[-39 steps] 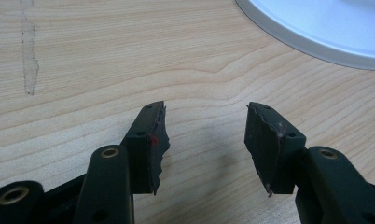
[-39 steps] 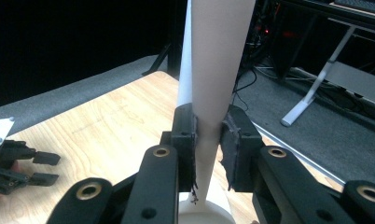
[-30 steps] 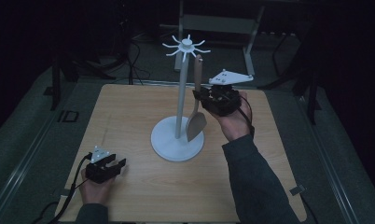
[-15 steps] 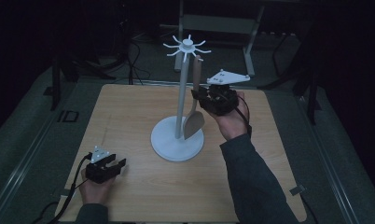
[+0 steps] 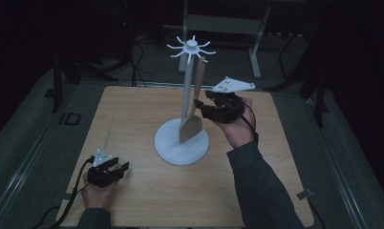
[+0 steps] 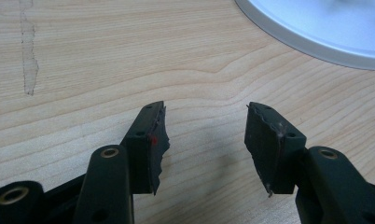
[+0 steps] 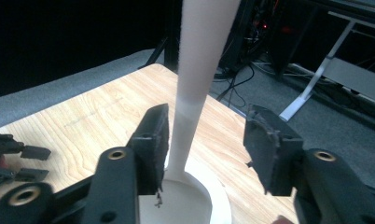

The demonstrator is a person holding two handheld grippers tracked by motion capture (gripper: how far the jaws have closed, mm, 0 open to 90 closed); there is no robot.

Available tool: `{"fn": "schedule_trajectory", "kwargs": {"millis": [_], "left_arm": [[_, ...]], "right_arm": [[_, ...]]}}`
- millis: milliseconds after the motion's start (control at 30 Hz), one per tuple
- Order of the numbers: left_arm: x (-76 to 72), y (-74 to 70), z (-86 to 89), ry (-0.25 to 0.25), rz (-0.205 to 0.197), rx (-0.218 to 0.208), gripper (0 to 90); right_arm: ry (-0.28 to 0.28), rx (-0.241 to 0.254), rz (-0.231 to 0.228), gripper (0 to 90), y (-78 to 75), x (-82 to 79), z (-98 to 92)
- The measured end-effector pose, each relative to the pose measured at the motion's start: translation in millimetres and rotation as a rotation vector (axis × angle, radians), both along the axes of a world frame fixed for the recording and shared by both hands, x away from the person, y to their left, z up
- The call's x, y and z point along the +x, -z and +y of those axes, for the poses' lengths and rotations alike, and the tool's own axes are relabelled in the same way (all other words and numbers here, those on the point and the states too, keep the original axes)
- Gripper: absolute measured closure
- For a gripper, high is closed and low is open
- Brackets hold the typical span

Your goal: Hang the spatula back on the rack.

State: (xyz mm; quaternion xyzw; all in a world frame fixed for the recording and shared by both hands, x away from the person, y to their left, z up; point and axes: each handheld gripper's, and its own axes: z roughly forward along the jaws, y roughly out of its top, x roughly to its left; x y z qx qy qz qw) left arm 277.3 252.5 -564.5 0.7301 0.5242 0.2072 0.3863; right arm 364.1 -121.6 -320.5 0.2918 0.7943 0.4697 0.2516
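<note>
While its jaws stand spread, the right gripper sits beside the spatula, which hangs from a hook of the white stand. In the right gripper view the jaws stand apart, the spatula's handle passing between them close to the left one, with no pad seen pressing on it. They have just been opening, and the handle is between them but free. By my reading the hanging is done: the spatula dangles from the rack's top, its blade low over the round base, and what is left is to draw the hand clear without knocking it. The left gripper rests low on the worktop near the front edge, jaws open on nothing, the base's rim ahead of it. Against the earlier frames, the right gripper was closed on the handle at much the same spot; now it has let go, while the left has not moved.
</note>
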Motion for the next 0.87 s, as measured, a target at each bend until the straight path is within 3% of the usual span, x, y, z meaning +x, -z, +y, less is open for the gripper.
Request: {"fn": "schedule_trajectory", "kwargs": {"millis": [333,500,867], "left_arm": [[-0.1,0.0,-0.1,0.000,0.001,-0.001,48.1],[0.1,0.0,0.0,-0.001,0.001,-0.001,48.1],[0.6,0.3,-0.1,-0.003,0.005,-0.004,47.4]], "right_arm": [[0.020,-0.040,-0.016,29.6,4.6,-8.6,-4.3],[0.028,-0.049,-0.011,27.4,10.0,-12.8,-11.0],[0.065,-0.039,0.032,25.9,40.7,-18.8,-49.3]]}}
